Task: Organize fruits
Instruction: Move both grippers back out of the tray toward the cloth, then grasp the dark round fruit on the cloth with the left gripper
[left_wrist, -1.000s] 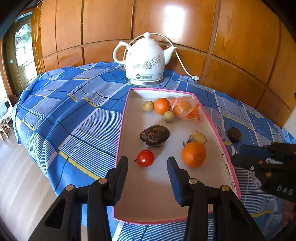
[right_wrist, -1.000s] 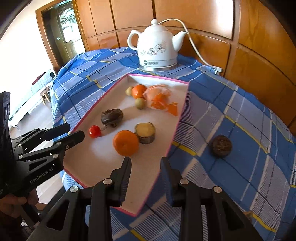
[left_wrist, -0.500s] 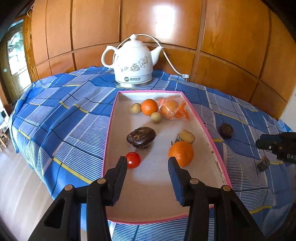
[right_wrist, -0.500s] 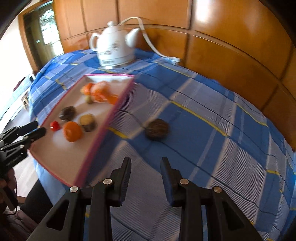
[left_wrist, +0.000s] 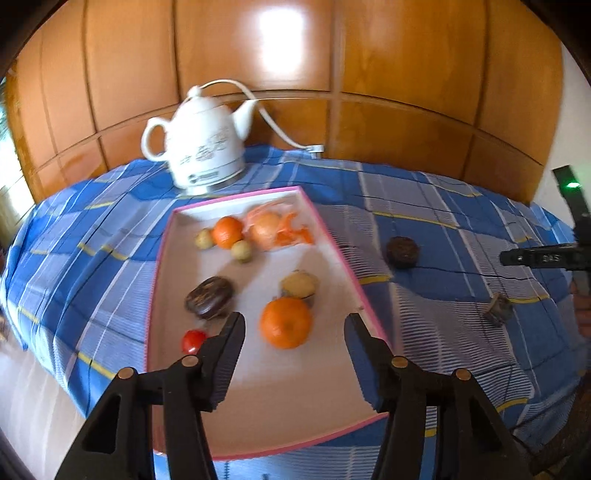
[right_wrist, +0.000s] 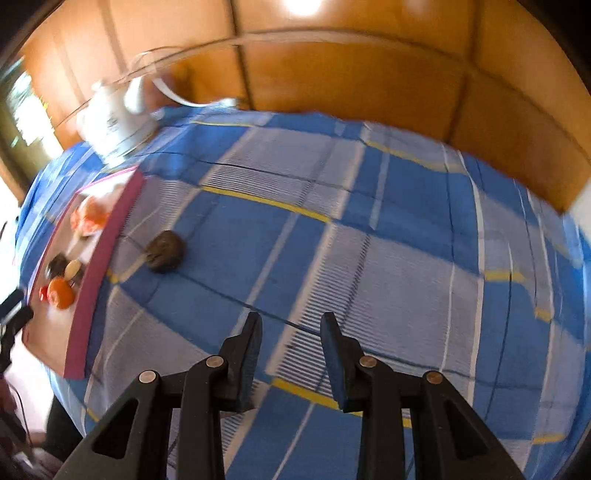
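Observation:
A pink-rimmed white tray (left_wrist: 334, 240) holds a big orange (left_wrist: 286, 323), a red tomato (left_wrist: 194, 340), a dark brown fruit (left_wrist: 209, 297), a cut fruit (left_wrist: 300, 286), a small orange (left_wrist: 227, 232), a bagged orange (left_wrist: 266, 230) and two small pale fruits. My left gripper (left_wrist: 294, 319) hovers over the tray's near half, its jaws opening; they touch nothing, and the big orange lies beyond the gap. A dark round fruit (right_wrist: 164, 251) lies on the cloth right of the tray. My right gripper (right_wrist: 291, 317) hangs over bare cloth, narrowly open, nothing between its fingers.
A white kettle (left_wrist: 207, 151) with a cord stands behind the tray against the wood-panelled wall. A small brown scrap (left_wrist: 499, 309) lies on the blue checked tablecloth (right_wrist: 406, 229). The right tool's black body (left_wrist: 535, 258) shows at the right edge. The table edge is close in front.
The right gripper swung right, off the tray and out over the cloth. The left gripper shifted right along the tray and its jaws widened.

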